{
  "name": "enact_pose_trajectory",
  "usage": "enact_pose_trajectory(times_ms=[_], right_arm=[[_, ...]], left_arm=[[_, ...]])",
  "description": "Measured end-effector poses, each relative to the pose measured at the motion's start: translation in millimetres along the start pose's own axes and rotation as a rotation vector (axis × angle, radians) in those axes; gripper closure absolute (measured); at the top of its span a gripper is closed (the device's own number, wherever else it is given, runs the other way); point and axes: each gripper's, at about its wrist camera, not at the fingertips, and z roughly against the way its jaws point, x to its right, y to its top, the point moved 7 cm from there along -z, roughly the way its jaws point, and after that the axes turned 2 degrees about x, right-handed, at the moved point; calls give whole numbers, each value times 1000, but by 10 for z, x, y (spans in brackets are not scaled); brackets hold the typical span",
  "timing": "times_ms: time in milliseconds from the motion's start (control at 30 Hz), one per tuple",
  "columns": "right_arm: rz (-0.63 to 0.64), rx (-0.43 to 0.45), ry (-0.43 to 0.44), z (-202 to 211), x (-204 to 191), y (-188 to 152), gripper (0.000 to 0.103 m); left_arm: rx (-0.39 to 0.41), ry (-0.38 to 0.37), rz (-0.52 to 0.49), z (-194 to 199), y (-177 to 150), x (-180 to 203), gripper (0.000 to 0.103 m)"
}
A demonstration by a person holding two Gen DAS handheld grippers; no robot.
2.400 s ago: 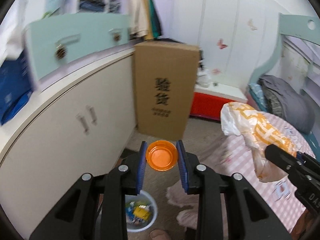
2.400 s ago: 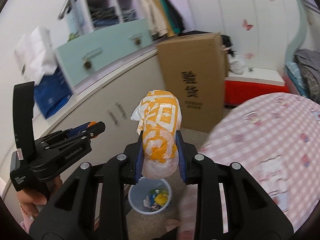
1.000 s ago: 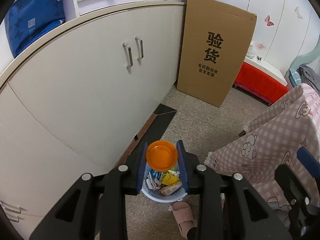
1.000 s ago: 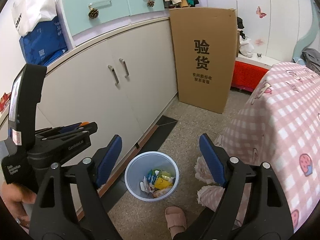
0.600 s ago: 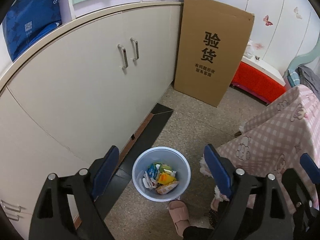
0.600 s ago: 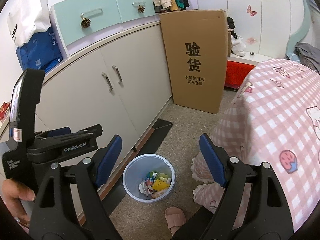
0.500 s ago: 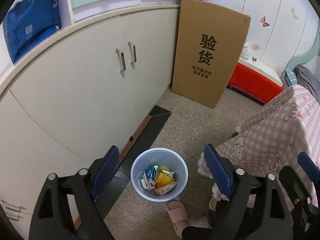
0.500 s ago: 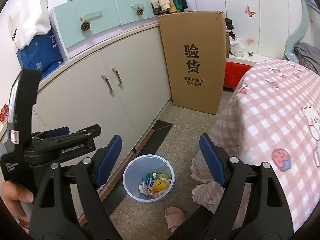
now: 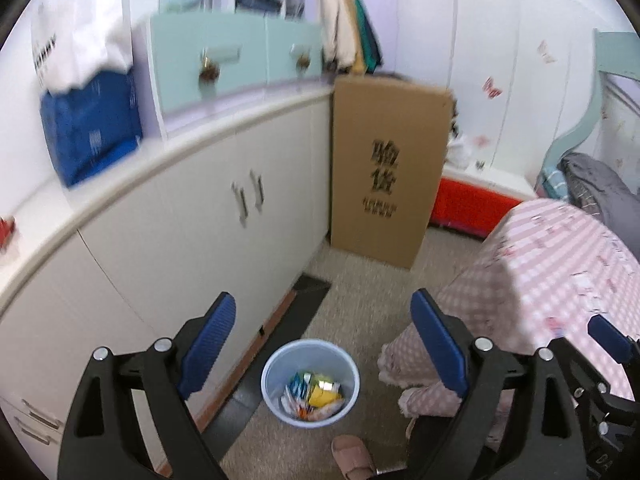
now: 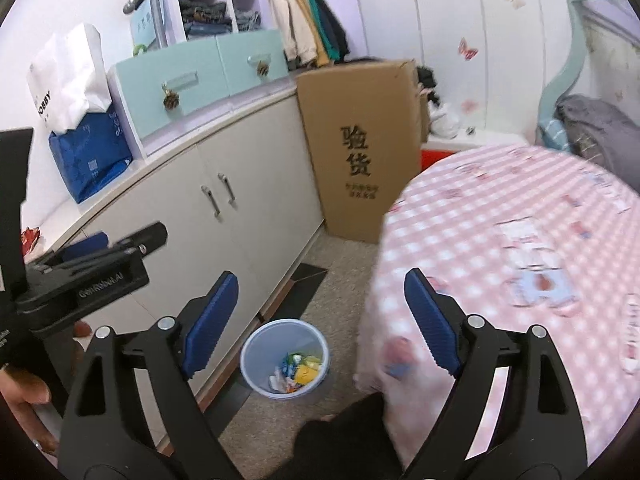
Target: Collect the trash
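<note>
Both claws, the left claw [image 9: 322,342] and the right claw [image 10: 320,322], are opening with nothing between them, and the trash bin [image 9: 310,388] stands on the floor below and ahead of each, slightly nearer the left.

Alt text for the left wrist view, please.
The left gripper hangs above a pale blue bin of colourful trash, its blue-padded jaws opening with nothing between them. White cupboards run left, a tall cardboard box stands behind, a pink checked bed right.

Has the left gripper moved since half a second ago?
Yes. The left gripper has risen and tilted up: the trash bin sits lower and smaller against the cabinet.
</note>
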Motion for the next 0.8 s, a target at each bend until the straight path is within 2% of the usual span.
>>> enact_pose_trajectory(times_ms=[200,433,533,800], right_arm=[[-12,74,-50,765,278,-15,12],[-23,156,-110,1449,443,-150,11],[-21,190,-122,1671,457,-215,11],[11,260,-134,2042,359,-318,10]], left_arm=[[100,-60,-66,709,53,361,11],[212,-115,-102,1415,-37,648,8],[246,-151,-109,1672,-108,755,8],[328,-186,-117,2200,-266,886,7]])
